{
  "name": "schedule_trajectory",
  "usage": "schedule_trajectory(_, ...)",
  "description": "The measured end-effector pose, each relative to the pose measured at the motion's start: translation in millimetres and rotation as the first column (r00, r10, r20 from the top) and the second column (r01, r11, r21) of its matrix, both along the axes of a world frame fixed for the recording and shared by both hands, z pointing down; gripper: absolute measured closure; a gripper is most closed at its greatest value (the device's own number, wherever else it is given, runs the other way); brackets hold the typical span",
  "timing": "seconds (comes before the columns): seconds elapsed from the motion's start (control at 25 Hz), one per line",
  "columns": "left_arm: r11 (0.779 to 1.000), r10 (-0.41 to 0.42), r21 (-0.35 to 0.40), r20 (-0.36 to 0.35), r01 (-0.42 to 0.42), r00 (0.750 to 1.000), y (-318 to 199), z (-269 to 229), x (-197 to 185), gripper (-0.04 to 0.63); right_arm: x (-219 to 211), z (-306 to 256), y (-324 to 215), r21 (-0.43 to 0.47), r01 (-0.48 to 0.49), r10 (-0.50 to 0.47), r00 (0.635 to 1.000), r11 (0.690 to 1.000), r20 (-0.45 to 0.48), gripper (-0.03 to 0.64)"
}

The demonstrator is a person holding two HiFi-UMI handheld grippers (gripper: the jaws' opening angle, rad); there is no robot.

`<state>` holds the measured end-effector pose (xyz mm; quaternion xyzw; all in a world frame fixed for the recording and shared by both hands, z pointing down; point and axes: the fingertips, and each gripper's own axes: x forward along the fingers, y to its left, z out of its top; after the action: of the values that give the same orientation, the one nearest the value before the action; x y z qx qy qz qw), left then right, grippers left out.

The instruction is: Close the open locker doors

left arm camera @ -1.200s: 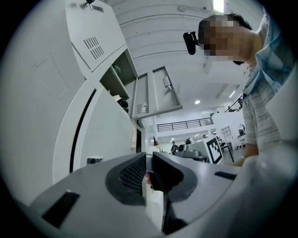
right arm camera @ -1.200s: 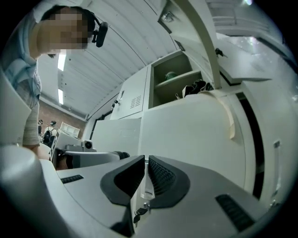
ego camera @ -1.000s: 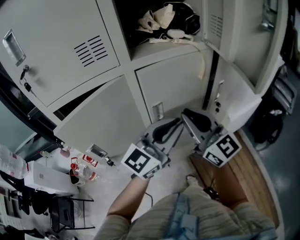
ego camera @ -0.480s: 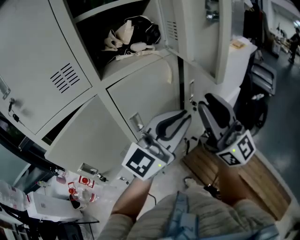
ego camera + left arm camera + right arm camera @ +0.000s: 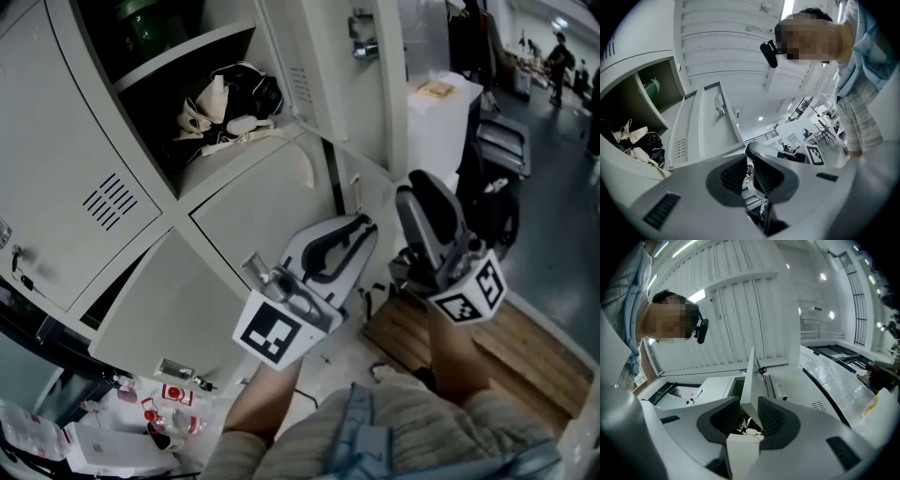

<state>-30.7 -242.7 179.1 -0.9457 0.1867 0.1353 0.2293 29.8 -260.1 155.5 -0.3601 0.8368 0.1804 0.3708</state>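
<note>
A grey locker bank fills the head view. One tall door stands open beside a compartment holding bags. My left gripper hovers in front of the closed lower door, fingertips together, nothing between them; in the left gripper view it points up past the open door. My right gripper is just below that door's lower corner. In the right gripper view its jaws are opening, and the door's edge lines up in the gap, untouched by the pads.
A wooden platform lies at the right by my legs. A white cabinet and a black chair stand behind the open door. Bottles and boxes litter the floor lower left. The upper compartment holds a green object.
Both grippers have risen from the lower lockers toward the open upper door, and the head view has tilted up. The right jaws have spread apart.
</note>
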Motion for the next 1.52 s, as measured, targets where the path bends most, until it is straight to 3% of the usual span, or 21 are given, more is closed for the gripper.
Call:
schedule_trajectory(0.44, 0.999, -0.032, 0.029, -0.012, 0.033, 0.999, 2, -10, -11, 0.568, -17, -15, 1, 0.062, 0.015, -0.012, 0.999, 0.998, -0.049, 0.522)
schedule_trajectory(0.96, 0.987, -0.159, 0.026, -0.018, 0.159, 0.987, 7, -13, -59, 0.568, -69, -7, 12, 0.102, 0.087, -0.073, 0.989, 0.991, -0.131, 0.522)
schedule_trajectory(1.52, 0.941, -0.337, 0.024, -0.051, 0.339, 0.940, 6, -25, -114, 0.568, -137, -10, 7, 0.073, 0.225, -0.208, 0.959, 0.972, -0.194, 0.523)
